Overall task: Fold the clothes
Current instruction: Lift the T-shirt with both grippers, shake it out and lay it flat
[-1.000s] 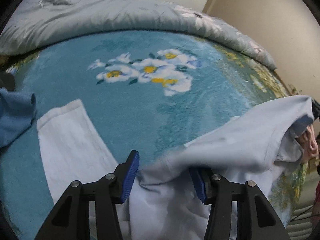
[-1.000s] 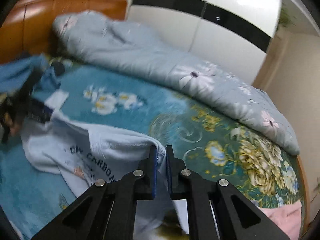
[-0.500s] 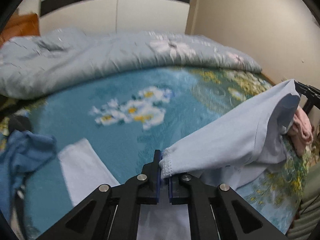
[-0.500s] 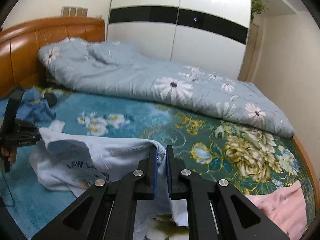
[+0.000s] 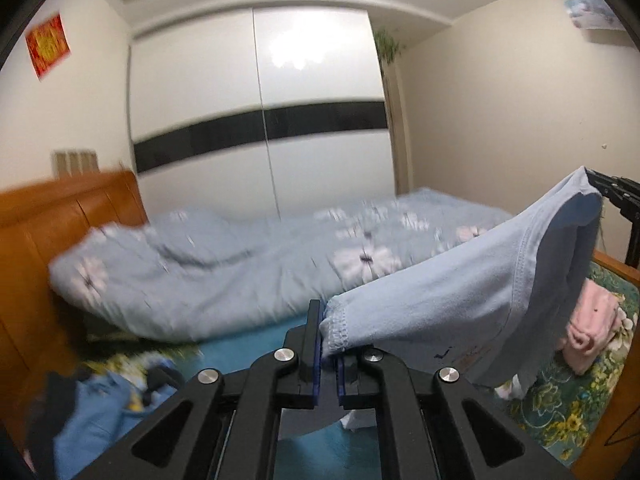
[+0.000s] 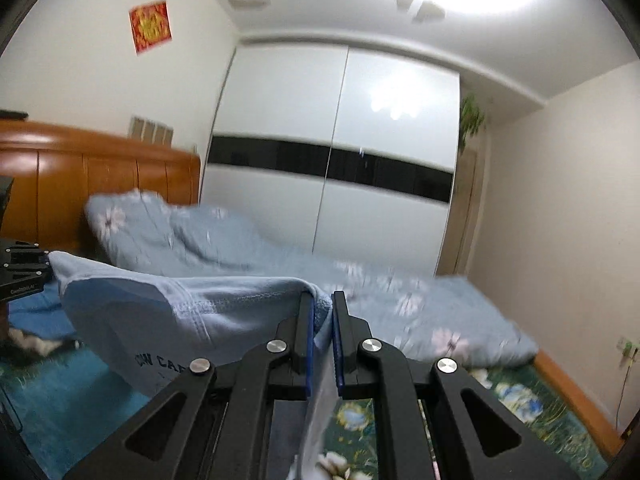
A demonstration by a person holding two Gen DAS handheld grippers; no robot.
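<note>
A light blue T-shirt (image 5: 460, 304) with dark lettering hangs stretched between both grippers, lifted above the bed. My left gripper (image 5: 328, 344) is shut on one hemmed edge of the shirt. My right gripper (image 6: 320, 320) is shut on the other edge of the shirt (image 6: 168, 316). The right gripper also shows at the far right of the left wrist view (image 5: 612, 196), and the left gripper at the far left of the right wrist view (image 6: 24, 272). The shirt's lower part sags toward the teal floral blanket (image 6: 68, 396).
A grey-blue floral duvet (image 5: 224, 276) lies bunched along the back of the bed. A pink garment (image 5: 592, 328) lies at the right, blue clothes (image 5: 100, 420) at the left. A wooden headboard (image 6: 92, 168) and a white wardrobe (image 6: 360, 184) stand behind.
Both grippers have risen and tilted up, lifting the shirt off the blanket. The left gripper was open a second ago and has since shut on the shirt's edge.
</note>
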